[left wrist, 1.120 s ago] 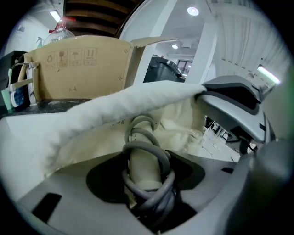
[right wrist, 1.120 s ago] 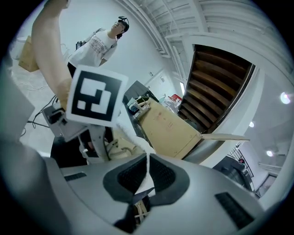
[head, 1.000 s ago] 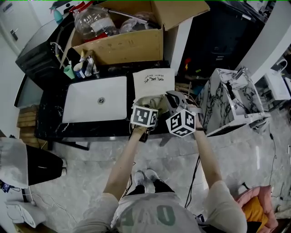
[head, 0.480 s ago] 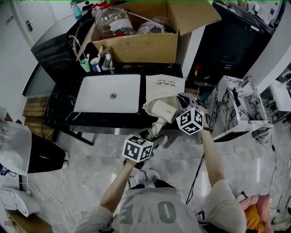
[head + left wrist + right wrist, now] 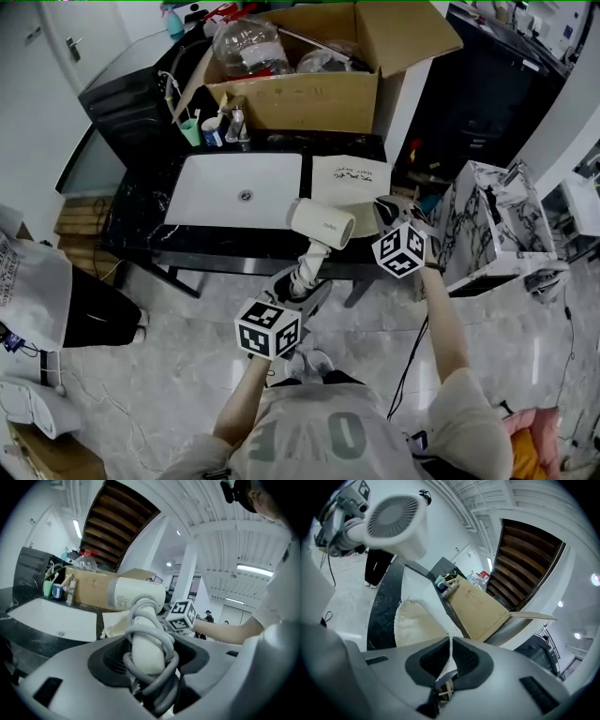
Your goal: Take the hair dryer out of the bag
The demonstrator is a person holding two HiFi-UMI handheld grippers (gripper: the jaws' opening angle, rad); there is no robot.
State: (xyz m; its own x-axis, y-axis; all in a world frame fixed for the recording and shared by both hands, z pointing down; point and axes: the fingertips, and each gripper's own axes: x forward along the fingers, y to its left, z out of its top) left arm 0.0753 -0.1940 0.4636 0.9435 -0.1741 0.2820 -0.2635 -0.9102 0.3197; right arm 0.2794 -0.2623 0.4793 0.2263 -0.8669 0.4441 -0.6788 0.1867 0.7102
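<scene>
Clamping one hair dryer (image 5: 321,223), one bag (image 5: 349,176), two hand-held grippers (image 5: 302,281) (image 5: 380,208)

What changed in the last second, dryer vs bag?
The left gripper, still shut on the dryer handle, drew the dryer fully out of the bag and back toward the person. The emptied bag went flat. The right gripper stayed shut on the bag's edge, barely moving.

Hair dryer (image 5: 136,595) handle end buried inside left claw (image 5: 147,658); bag (image 5: 349,180) print too small to read.
</scene>
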